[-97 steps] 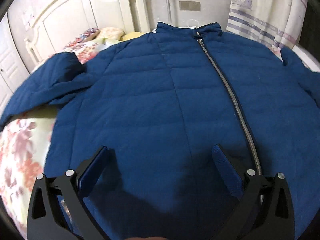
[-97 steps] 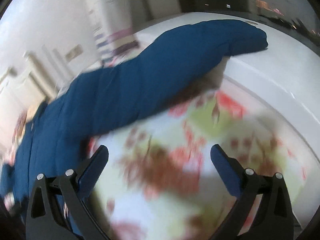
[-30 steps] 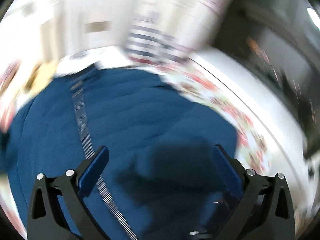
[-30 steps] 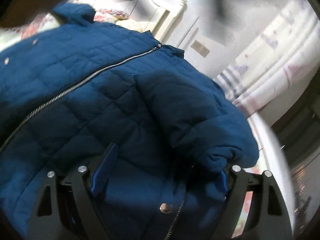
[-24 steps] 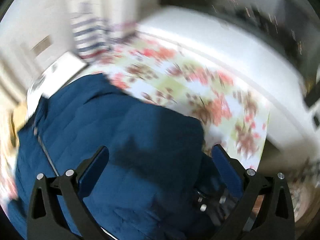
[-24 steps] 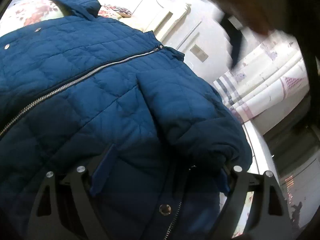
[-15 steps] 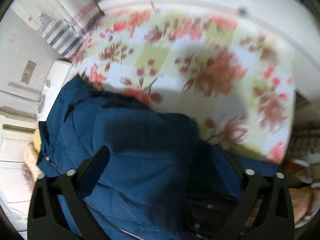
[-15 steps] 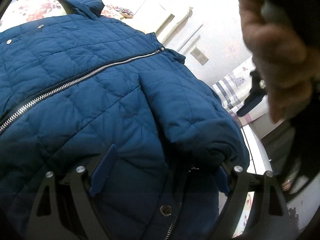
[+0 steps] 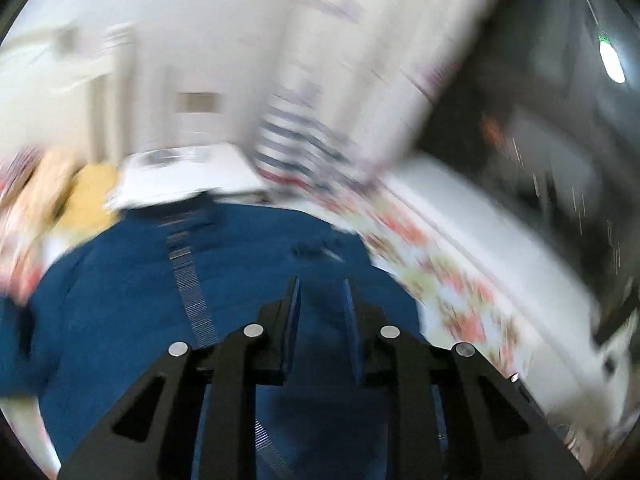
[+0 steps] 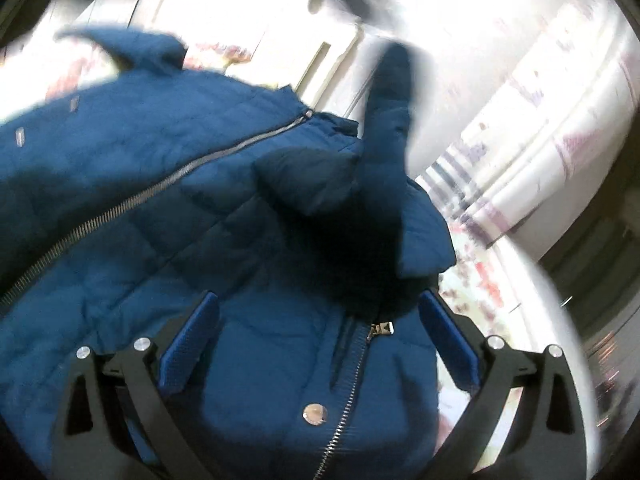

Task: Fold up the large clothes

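Floral bedding is covered by the blue jacket. Left gripper has just been narrowed, nothing seen between; right gripper has just been widened, spread over the jacket.

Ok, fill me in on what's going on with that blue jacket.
A person with a handheld gripper in each hand is folding a blue quilted jacket spread on a floral bedsheet. Its zipper is done up, and one sleeve is lifted over the jacket's body. The right gripper is wide open over the hem, gripping nothing. The left gripper has just been closing; a narrow gap remains, and the blurred view doesn't show any fabric between its pads.
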Action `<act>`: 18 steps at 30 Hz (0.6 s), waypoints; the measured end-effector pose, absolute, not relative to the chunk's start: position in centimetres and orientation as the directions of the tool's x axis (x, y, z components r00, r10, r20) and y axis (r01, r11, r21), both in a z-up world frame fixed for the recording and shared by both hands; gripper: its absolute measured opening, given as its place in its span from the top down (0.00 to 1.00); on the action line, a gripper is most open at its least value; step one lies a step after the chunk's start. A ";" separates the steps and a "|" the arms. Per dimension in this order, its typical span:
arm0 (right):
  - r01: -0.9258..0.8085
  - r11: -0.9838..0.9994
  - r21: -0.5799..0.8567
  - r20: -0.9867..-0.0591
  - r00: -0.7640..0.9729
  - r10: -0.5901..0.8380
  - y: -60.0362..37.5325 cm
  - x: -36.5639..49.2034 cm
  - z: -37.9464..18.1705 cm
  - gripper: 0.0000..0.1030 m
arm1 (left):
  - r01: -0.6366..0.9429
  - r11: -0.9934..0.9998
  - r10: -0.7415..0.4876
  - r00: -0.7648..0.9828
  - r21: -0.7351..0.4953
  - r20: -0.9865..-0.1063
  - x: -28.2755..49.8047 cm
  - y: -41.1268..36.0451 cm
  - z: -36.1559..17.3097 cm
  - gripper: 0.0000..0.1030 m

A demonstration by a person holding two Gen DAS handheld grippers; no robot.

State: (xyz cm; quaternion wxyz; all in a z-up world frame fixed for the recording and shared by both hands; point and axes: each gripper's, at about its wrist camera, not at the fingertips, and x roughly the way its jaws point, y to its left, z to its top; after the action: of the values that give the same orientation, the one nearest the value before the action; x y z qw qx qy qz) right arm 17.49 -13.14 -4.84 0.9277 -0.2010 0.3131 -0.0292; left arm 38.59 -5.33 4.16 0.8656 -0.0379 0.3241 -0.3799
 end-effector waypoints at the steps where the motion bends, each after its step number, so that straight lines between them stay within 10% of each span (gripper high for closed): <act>1: -0.060 0.946 -0.319 -0.578 0.803 -0.144 -14.3 17.5 -4.3 0.04 | 0.582 0.716 -0.692 0.523 -0.385 -0.497 38.6 -1.3 2.8 0.79; 4: -0.037 0.996 -0.086 -0.599 0.800 -0.022 -17.7 17.6 -3.0 0.04 | 0.461 0.697 -0.713 0.521 -0.549 -0.469 37.8 6.4 -2.1 0.78; 8: 0.034 0.977 0.210 -0.600 0.793 0.101 -22.5 18.2 -2.4 0.04 | 0.314 0.685 -0.710 0.488 -0.657 -0.507 36.1 10.2 -7.4 0.24; 18: -0.025 0.988 0.151 -0.578 0.808 0.109 -19.2 18.6 -0.7 0.10 | 0.318 0.433 -0.894 0.271 -0.843 -0.357 37.3 -2.2 -6.0 0.17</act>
State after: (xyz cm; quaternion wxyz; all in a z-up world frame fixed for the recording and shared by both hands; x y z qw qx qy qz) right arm 18.59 -19.22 -0.69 0.9485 0.0682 0.3075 0.0355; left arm 37.33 -2.19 -5.95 0.7256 -0.3302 0.4358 -0.4177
